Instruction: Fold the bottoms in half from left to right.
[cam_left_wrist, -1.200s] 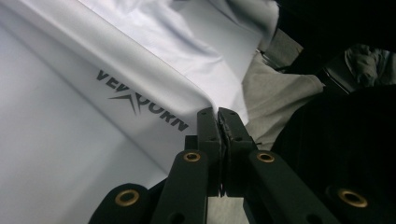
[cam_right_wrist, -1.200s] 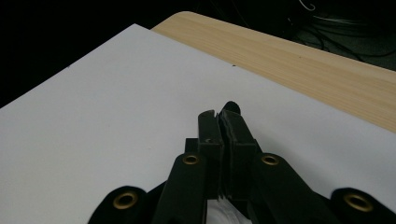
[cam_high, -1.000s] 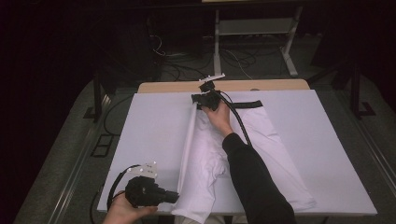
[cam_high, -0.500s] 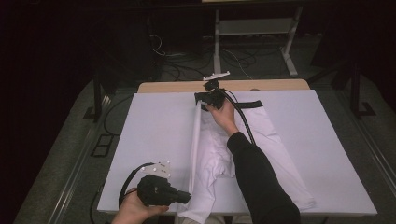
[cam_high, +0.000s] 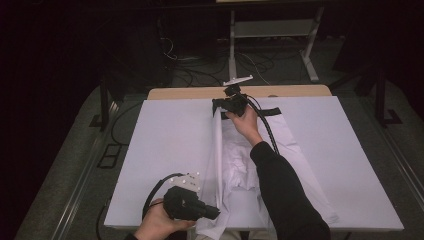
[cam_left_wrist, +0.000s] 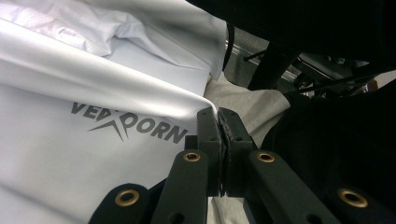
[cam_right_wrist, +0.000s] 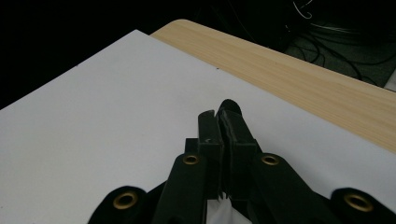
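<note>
Left gripper (cam_high: 212, 212) jaws clamped tight on the white shirt (cam_high: 235, 165) near hem, right gripper (cam_high: 218, 107) pinched shut on its far edge, one shirt, two grippers, white table (cam_high: 165, 145)

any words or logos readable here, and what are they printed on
"VEXORN", with a star-like mark worked into the X: dark grey print on the white fabric garment, beside the left gripper, seen in the left gripper view.
No other text is readable in the other views.

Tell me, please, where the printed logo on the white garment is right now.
In the left gripper view, the logo sits on the white garment just left of the left gripper, whose shut jaws pinch the fabric's folded edge.
</note>
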